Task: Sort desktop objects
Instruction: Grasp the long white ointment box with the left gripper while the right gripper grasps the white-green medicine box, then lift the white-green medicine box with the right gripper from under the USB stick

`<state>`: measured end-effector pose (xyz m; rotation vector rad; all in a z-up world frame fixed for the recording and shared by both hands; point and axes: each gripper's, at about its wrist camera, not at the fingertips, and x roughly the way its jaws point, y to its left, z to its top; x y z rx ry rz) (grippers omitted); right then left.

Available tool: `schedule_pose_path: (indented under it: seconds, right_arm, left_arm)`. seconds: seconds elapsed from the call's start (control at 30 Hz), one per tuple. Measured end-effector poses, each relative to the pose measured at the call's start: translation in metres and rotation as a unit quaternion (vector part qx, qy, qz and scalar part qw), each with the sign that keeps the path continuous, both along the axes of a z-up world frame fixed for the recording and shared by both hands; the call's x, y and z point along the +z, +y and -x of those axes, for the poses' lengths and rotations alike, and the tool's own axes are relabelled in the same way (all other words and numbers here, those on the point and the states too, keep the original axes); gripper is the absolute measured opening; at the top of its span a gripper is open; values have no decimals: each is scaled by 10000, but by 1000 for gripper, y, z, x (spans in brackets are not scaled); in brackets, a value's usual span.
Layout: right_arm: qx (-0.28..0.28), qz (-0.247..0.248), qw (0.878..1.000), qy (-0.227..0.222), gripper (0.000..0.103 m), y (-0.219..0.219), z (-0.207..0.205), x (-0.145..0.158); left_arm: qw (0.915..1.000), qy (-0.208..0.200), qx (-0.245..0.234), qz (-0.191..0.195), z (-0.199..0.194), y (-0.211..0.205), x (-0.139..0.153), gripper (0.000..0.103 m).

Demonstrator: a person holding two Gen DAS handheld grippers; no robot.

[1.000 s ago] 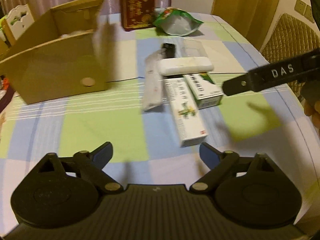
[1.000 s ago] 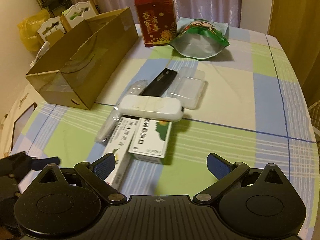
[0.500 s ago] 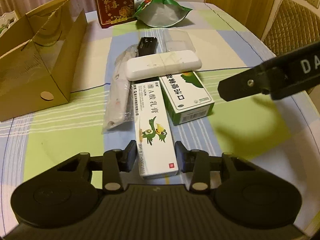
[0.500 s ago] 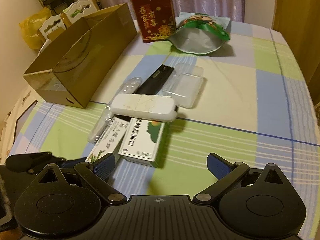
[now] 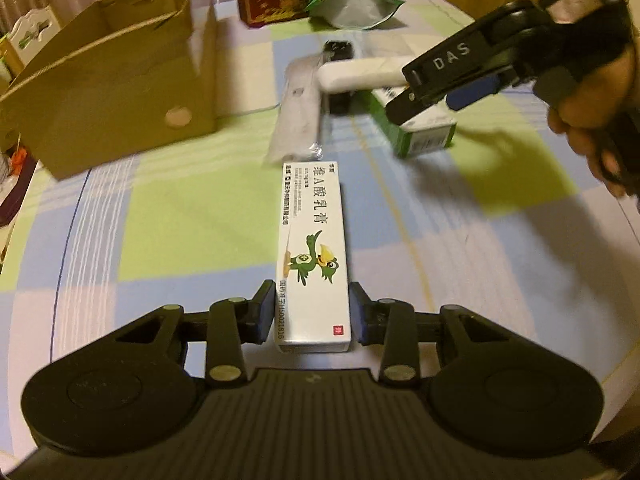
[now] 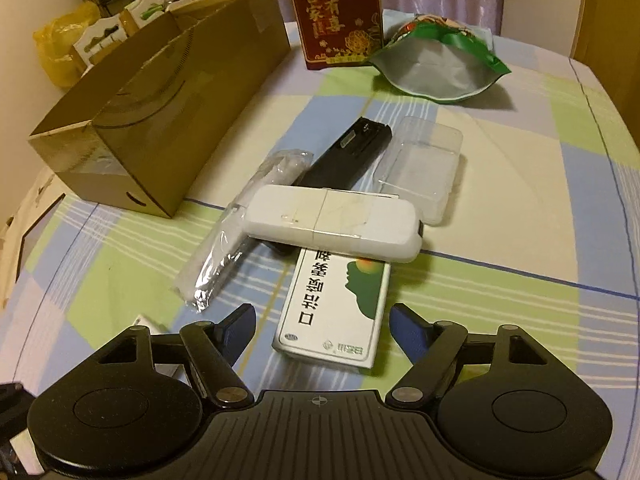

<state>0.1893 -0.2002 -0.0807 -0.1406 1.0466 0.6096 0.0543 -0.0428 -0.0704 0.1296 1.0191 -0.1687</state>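
Note:
My left gripper (image 5: 312, 314) is shut on the near end of a long white ointment box with a green bird (image 5: 314, 248), pulled clear of the pile. My right gripper (image 6: 322, 326) is open, its fingers either side of the near end of a white-and-green medicine box (image 6: 336, 308); it also shows in the left wrist view (image 5: 424, 128). A white oblong case (image 6: 332, 222) lies across that box's far end. A plastic-wrapped stick (image 6: 244, 220), a black remote (image 6: 348, 150) and a clear plastic case (image 6: 424, 168) lie behind.
An open cardboard box (image 6: 160, 100) stands at the left of the checked tablecloth; it also shows in the left wrist view (image 5: 112, 92). A red gift box (image 6: 336, 12) and a green-and-silver pouch (image 6: 436, 60) stand at the far edge.
My left gripper closed on the ointment box and drew it back from the pile. My right gripper moved forward and down until its open fingers straddle the green medicine box.

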Motion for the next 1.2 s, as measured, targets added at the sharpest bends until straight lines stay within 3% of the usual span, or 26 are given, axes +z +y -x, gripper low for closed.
schedule_pose_path:
  seconds: [0.13, 0.17, 0.2, 0.3, 0.5, 0.83, 1.2]
  right_arm:
    - [12, 150, 9999, -20, 77, 8, -6, -6]
    - [0, 211, 9998, -29, 73, 10, -7, -8]
    - [-28, 263, 9996, -34, 67, 10, -7, -9]
    - [-22, 335, 9994, -13, 63, 9, -8, -10]
    - [141, 418, 9989, 140, 57, -2, 0, -4]
    - [638, 792, 9946, 216, 55, -28, 36, -3]
    - [633, 882, 9941, -9, 55, -18, 35, -14]
  left_arm:
    - [10000, 36, 29, -5, 10, 10, -1, 33]
    - [10000, 40, 31, 3, 9, 10, -1, 33]
    - [10000, 30, 29, -4, 9, 10, -1, 35]
    - [10000, -24, 1, -44, 7, 10, -1, 48]
    - [10000, -3, -34, -27, 5, 12, -2, 48]
    - [9998, 57, -174, -59, 5, 9, -4, 48]
    - [9996, 35, -231, -137, -3, 7, -7, 47]
